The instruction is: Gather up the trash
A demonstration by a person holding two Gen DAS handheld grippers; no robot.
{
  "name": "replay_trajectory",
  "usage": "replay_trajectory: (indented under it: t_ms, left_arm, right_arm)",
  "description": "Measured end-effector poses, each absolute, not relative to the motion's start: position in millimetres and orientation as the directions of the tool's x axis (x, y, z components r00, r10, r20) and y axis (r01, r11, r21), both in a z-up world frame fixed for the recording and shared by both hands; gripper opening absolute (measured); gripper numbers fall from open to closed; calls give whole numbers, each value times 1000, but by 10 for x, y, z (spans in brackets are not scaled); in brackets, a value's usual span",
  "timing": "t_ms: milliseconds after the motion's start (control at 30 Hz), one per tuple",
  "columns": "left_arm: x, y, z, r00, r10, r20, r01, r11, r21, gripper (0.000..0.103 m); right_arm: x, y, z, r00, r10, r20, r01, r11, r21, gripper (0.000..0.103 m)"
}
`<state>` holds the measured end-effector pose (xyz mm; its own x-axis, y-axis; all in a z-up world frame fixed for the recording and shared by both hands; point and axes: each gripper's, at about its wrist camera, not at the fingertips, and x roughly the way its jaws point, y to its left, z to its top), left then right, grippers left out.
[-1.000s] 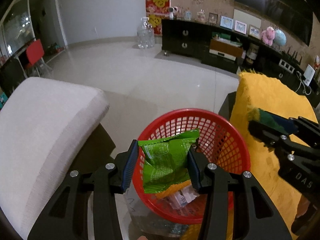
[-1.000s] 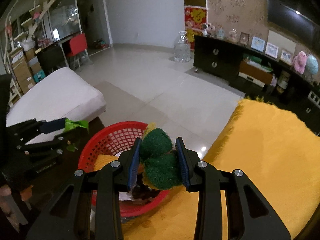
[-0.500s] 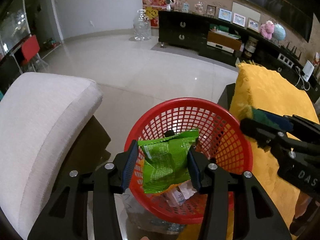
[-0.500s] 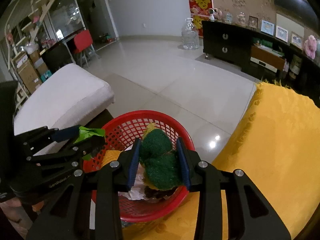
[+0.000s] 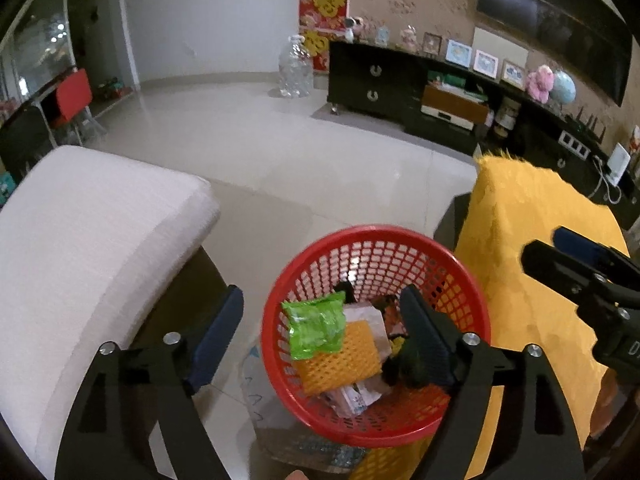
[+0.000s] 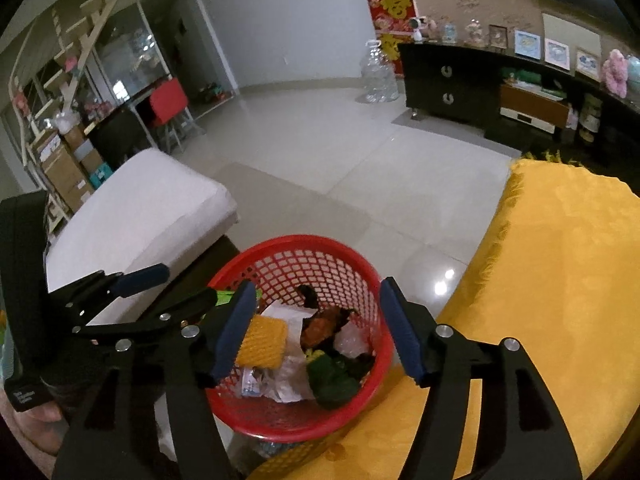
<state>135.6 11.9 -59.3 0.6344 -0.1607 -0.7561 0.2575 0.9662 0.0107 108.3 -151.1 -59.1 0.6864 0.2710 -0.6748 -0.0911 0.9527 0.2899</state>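
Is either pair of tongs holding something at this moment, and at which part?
Nothing is held. Both the left tongs and the right tongs are opening, empty, above the red plastic mesh basket; the crumpled green wrapper lies inside it.

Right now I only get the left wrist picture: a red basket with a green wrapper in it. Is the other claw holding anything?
Observer: No. In the right wrist view the right gripper is opening above the red basket, with nothing between its pads.
Operator: One of my own fingers blocks part of the basket. What is behind it?
Observer: A dark green fuzzy wad lies in the basket, on the side nearest the yellow cloth.
Operator: Anything further left that I miss?
Observer: Stacked cardboard boxes stand beyond the white cushion.
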Motion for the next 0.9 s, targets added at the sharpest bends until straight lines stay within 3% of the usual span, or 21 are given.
replay_trajectory:
  t_ms: [267,400,733,900]
  left_arm:
    - [1056,163,-179,755,-126,-644,231,970,81,92]
    - [907,184,-1,798,-94,-595,204,972,120,93]
    - [284,117,253,864,-30,-503,156,965,211,95]
    - [96,178,364,867,-27,-498,139,972,189,95]
  right_arm:
    - [846,-1630,-358,756,164,-633,-19,973,229,90]
    - [688,-1633,-226,781,125,-612,-6,981,193,96]
    - [143,-1708,45,836,45,-547,69,980,185,96]
    - [-58,-1717,52,838,17,-546,93,981,173,96]
